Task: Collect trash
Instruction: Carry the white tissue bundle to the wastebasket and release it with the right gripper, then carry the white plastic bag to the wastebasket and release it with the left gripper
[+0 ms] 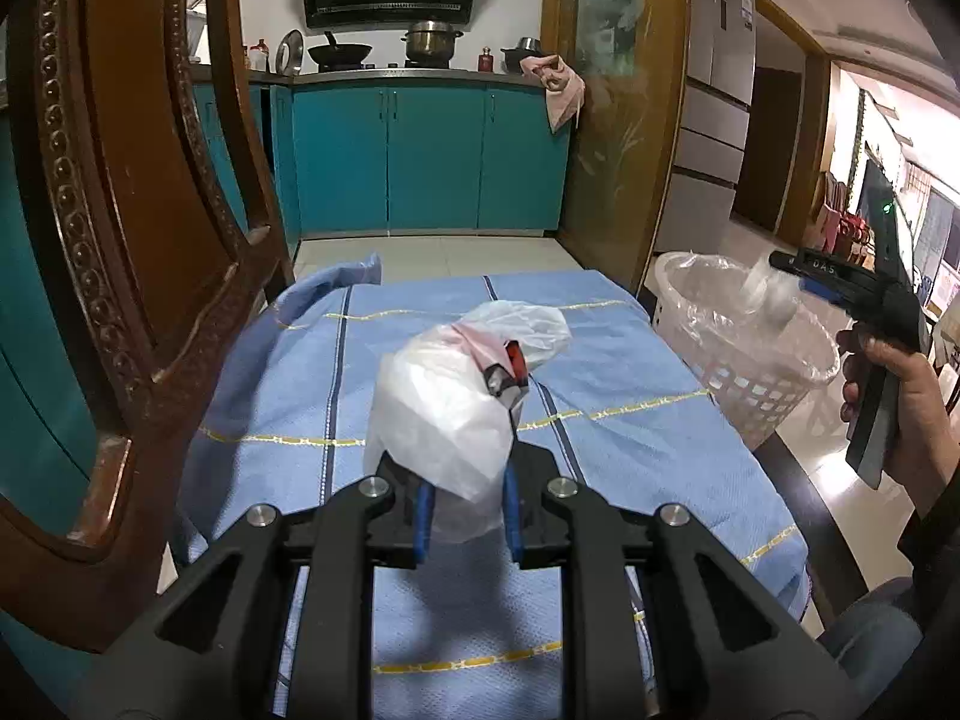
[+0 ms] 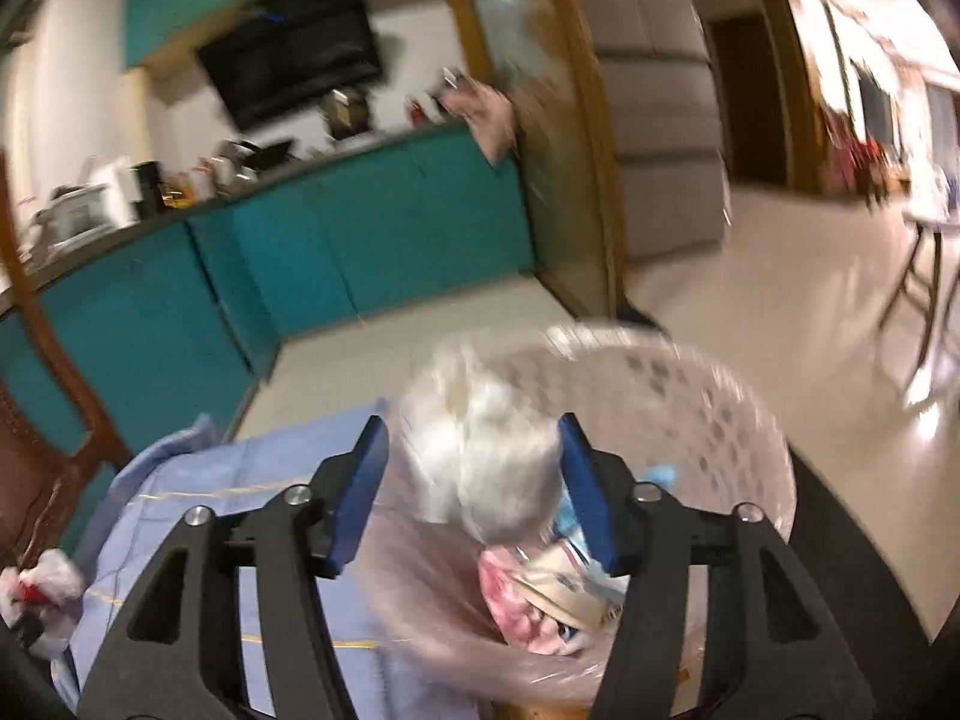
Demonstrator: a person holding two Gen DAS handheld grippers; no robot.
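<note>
Clamping a white plastic bag (image 1: 444,414) above the blue cloth (image 1: 630,372), the left gripper (image 1: 465,510) is hiding its base, while the wide-open right gripper (image 2: 474,498) is hovering over a blurred white wad (image 2: 480,468) in the lined basket (image 2: 720,396)

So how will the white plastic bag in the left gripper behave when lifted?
The white plastic bag is crumpled thin film, so probably floppy and light. It bulges between the left gripper fingers, so it may slip. A red-and-black item pokes out and could drop.

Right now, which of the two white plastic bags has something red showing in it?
The bag in the left claw, over the blue cloth. The other white bag, between the open right claw's fingers above the basket, shows no red.
</note>
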